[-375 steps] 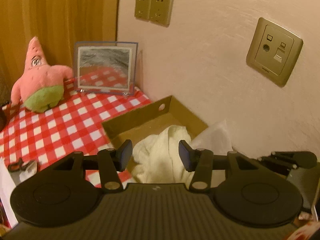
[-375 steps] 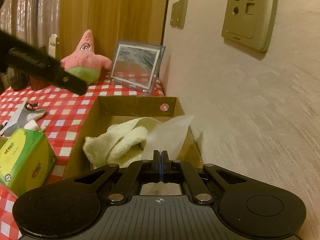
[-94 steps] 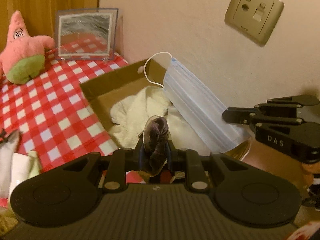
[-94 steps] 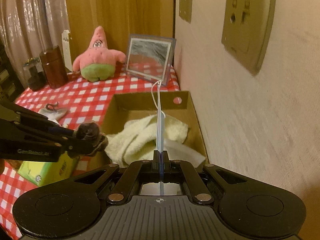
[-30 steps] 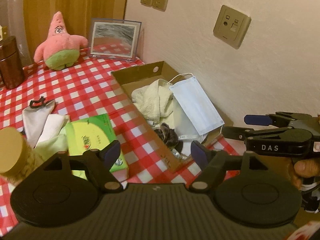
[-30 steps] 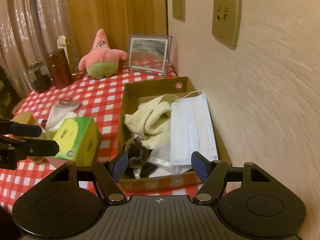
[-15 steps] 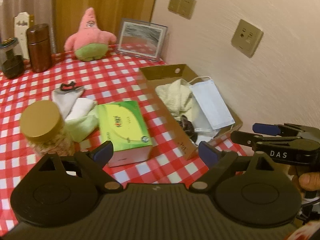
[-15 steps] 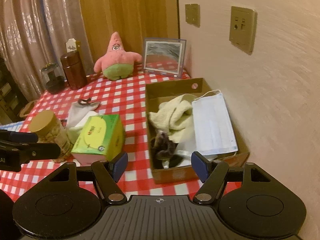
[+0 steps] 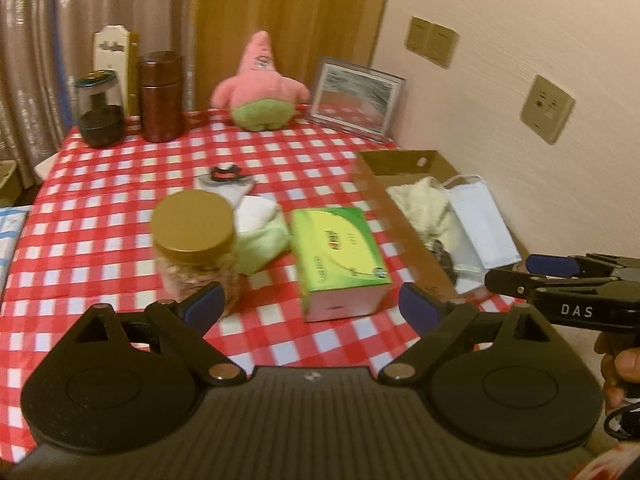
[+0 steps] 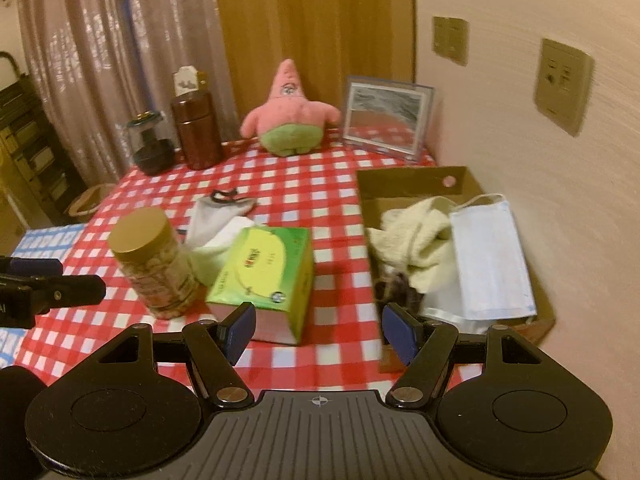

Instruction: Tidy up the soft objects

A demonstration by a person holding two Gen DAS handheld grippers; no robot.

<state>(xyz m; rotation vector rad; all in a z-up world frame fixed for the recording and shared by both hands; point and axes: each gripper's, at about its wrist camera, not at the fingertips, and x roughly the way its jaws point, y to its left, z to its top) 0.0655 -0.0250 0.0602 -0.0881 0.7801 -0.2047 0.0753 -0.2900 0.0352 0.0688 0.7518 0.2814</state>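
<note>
Both grippers have pulled back from the cardboard box [image 10: 416, 184], which a few seconds ago filled each view and now sits at the right of the frame against the wall, with the whole table [image 10: 320, 196] visible. The left gripper [image 9: 312, 306] held a dark fuzzy piece then, and the right gripper [image 10: 318, 330] pinched the face mask [image 10: 490, 256]. Both items now lie in the box. The left jaws have just been opening and stand wide with nothing between them; the right jaws are also spread and empty. I judge that two more soft things are stowed and both hands are free for the next pick.

Counted, largest to smallest:
- One box, holding one cream towel [image 10: 412, 236], one mask, one dark fuzzy item [image 10: 396, 286] at its near end and a white cloth under the mask.
- One pink star plush [image 10: 290, 114] at the upper middle of the frame, upright by one framed picture [image 10: 386, 118].
- One green tissue box [image 10: 266, 274] in the lower middle.
- One loose heap of cloths [image 9: 248, 224] between the tissue box and the jar; it looks like a grey piece, a white one and a pale green one, though the folds make that uncertain.
- One gold-lidded jar [image 10: 154, 262], one brown canister [image 10: 198, 134], one dark glass jar [image 10: 150, 146].

The plush and the heap look like the remaining soft things.
</note>
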